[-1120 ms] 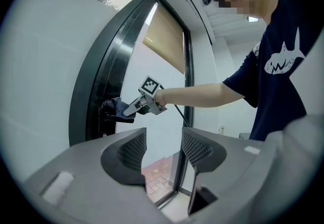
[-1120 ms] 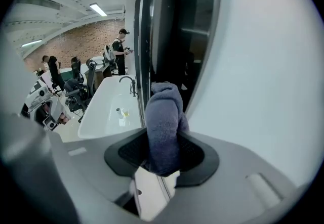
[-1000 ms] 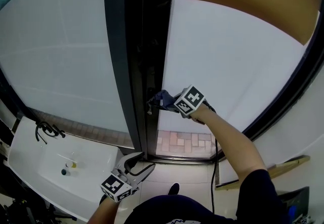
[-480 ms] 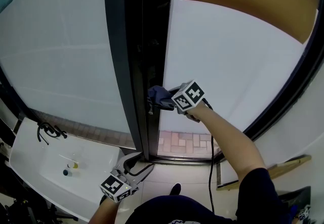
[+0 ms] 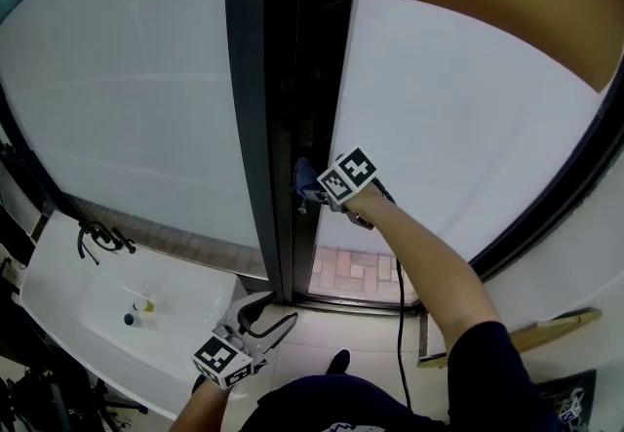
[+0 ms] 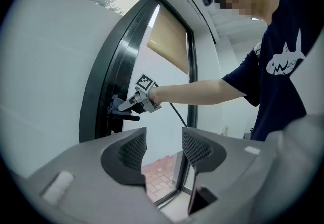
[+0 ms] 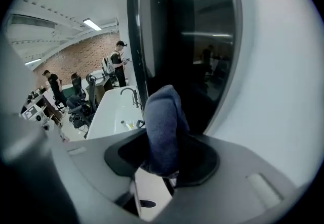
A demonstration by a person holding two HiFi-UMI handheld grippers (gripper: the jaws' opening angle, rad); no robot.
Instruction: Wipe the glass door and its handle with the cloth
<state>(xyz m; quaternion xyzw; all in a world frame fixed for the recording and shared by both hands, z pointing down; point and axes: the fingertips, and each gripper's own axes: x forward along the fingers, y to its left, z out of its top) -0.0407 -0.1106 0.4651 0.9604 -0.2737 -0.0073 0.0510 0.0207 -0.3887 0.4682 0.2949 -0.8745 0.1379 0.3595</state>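
Presently the right gripper (image 5: 310,182) is clamped on the dark blue cloth (image 7: 163,122). The cloth bulges up from between its jaws and sits against the handle (image 6: 125,116) on the dark door frame (image 5: 283,79). The left gripper (image 6: 162,149) hangs low, its 2 jaws apart with nothing between them. The handle looks to be the part in hand. The frosted glass (image 5: 458,128) gives no sign of wiping, so it probably remains.
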